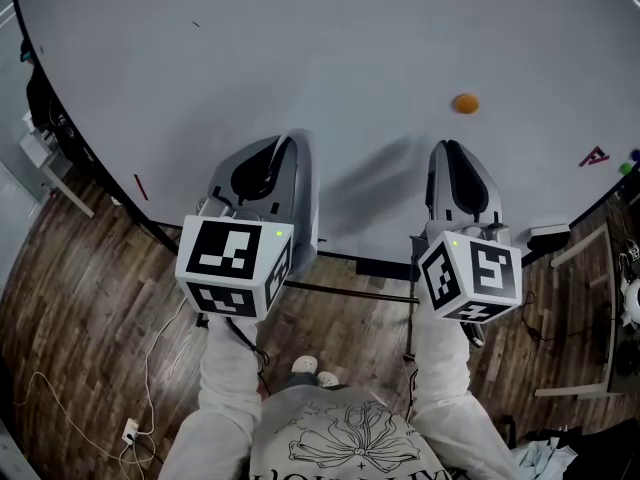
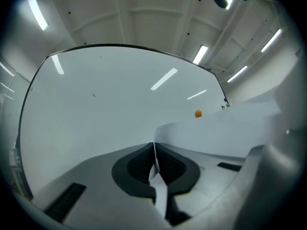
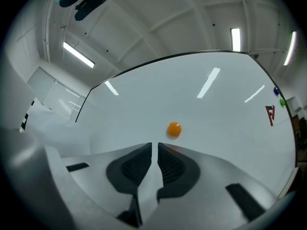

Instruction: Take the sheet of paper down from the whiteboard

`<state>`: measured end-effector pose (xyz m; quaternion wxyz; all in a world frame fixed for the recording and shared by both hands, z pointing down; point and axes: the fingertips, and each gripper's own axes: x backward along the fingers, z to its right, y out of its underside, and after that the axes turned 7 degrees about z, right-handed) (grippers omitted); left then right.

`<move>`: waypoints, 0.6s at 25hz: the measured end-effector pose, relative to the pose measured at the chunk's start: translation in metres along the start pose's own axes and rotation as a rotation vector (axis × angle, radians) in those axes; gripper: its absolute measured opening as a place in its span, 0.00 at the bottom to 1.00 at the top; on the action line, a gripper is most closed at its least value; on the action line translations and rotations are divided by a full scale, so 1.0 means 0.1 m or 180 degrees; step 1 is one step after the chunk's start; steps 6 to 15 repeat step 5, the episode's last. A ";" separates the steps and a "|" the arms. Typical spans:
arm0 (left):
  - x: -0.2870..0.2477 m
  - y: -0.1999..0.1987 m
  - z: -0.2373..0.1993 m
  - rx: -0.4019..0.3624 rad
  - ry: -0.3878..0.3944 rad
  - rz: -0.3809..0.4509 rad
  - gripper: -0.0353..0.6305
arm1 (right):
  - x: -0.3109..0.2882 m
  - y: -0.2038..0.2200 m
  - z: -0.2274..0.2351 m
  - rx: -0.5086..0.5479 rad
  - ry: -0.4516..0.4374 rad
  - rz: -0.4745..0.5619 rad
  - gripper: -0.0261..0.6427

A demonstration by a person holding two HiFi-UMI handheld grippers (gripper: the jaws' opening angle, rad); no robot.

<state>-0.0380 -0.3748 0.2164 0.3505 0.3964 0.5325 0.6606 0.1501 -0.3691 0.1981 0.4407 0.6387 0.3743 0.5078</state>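
Observation:
The whiteboard point(image 1: 300, 58) fills the far side of the head view. A white sheet of paper point(image 2: 230, 133) stretches between my two grippers in front of it. My left gripper point(image 1: 278, 148) is shut on the sheet's left edge, which shows as a thin line between the pressed pads point(image 2: 144, 164). My right gripper point(image 1: 447, 148) is at the sheet's right side. A narrow gap shows between its jaws, with the paper point(image 3: 72, 138) running in from the left. An orange round magnet point(image 1: 465, 103) sits on the board just above the right jaws point(image 3: 174, 129).
A red mark point(image 1: 594, 156) and small green and blue magnets point(image 1: 630, 163) are at the board's right edge, and a short red stroke point(image 1: 140, 186) at its lower left. Below the board are its stand, a wooden floor point(image 1: 90, 298) and loose cables.

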 end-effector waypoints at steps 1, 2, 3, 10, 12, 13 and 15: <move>0.00 0.00 0.00 -0.0002 -0.0002 0.0001 0.06 | 0.00 0.00 0.00 0.0006 -0.0003 0.0000 0.09; -0.01 -0.01 -0.01 -0.0005 -0.0004 0.0001 0.06 | -0.01 0.00 -0.01 0.0010 -0.0005 0.0000 0.09; -0.01 -0.01 -0.01 -0.0007 -0.0006 0.0002 0.06 | -0.02 0.00 -0.01 0.0013 -0.0008 -0.0001 0.09; -0.02 -0.02 -0.01 -0.0011 -0.0008 0.0002 0.06 | -0.03 0.00 -0.01 0.0015 -0.0014 -0.0001 0.09; -0.02 -0.02 -0.01 -0.0011 -0.0008 0.0002 0.06 | -0.03 0.00 -0.01 0.0015 -0.0014 -0.0001 0.09; -0.02 -0.02 -0.01 -0.0011 -0.0008 0.0002 0.06 | -0.03 0.00 -0.01 0.0015 -0.0014 -0.0001 0.09; -0.02 -0.02 -0.01 -0.0011 -0.0008 0.0002 0.06 | -0.03 0.00 -0.01 0.0015 -0.0014 -0.0001 0.09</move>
